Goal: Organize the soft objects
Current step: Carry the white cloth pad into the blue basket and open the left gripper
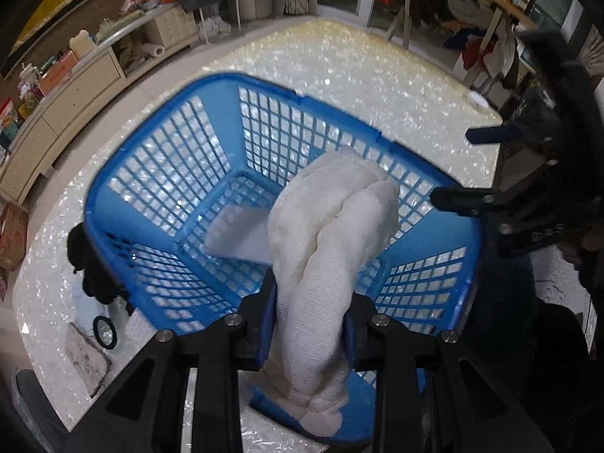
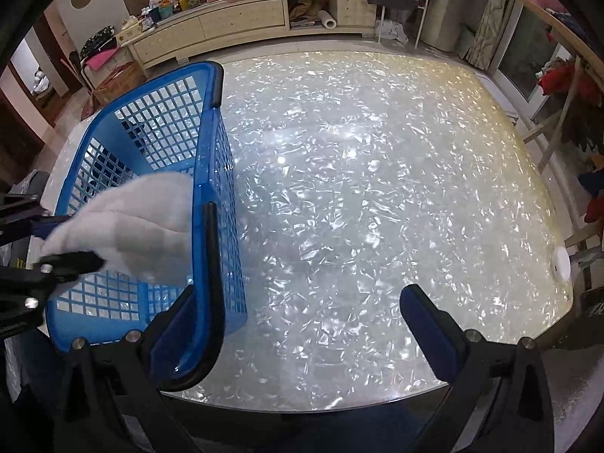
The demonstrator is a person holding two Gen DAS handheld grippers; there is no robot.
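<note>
Step in hand looks like the drop-off: the left gripper [image 1: 307, 324] is clenched on a bunched white cloth [image 1: 332, 234], held over the blue basket [image 1: 158, 173], w/ 1 white folded item [image 1: 241, 236] already lying on the basket floor. Next move likely calls for lowering a bit, then releasing so the cloth lands inside, not on the rim. The right gripper [image 2: 302, 321] is spread wide, grasping nothing, its left finger just beside the basket's near corner above the pearly table [image 2: 358, 188].
</note>
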